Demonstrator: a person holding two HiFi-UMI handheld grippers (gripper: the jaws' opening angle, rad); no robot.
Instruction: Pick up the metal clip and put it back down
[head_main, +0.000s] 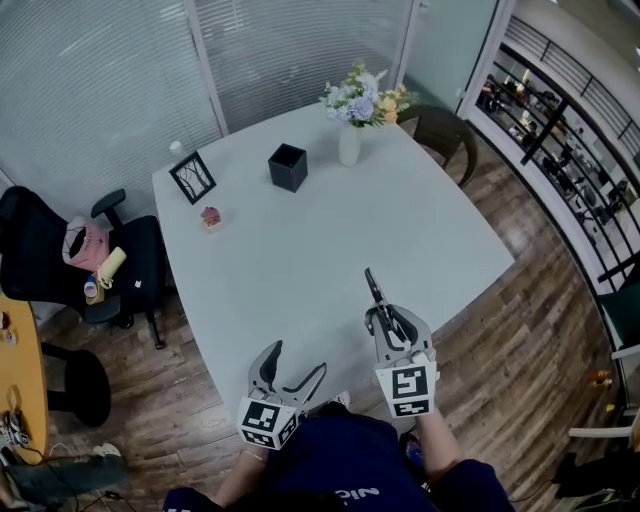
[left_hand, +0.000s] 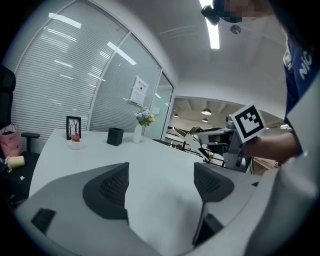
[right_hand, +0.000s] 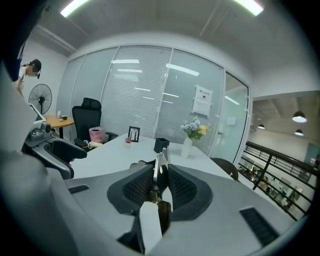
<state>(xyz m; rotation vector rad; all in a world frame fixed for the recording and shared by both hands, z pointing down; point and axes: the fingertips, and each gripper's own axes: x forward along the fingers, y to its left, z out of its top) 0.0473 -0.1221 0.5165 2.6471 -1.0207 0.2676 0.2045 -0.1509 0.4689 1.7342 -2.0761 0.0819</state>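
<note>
The metal clip (head_main: 373, 290) is a thin, dark and silvery piece. It stands on edge between the pads of my right gripper (head_main: 385, 322), which is shut on it above the near part of the white table (head_main: 300, 250). In the right gripper view the clip (right_hand: 159, 172) is pinched upright between the two black pads and pokes out past them. My left gripper (head_main: 293, 362) hangs over the table's near edge, to the left of the right one. Its jaws stand open and hold nothing, and only bare tabletop shows between them in the left gripper view (left_hand: 160, 185).
At the far end of the table stand a black square cup (head_main: 287, 167), a white vase of flowers (head_main: 350, 140), a small picture frame (head_main: 192, 177) and a little pink figure (head_main: 211, 216). A black office chair (head_main: 90, 270) stands on the left, and another chair (head_main: 445, 135) at the far right corner.
</note>
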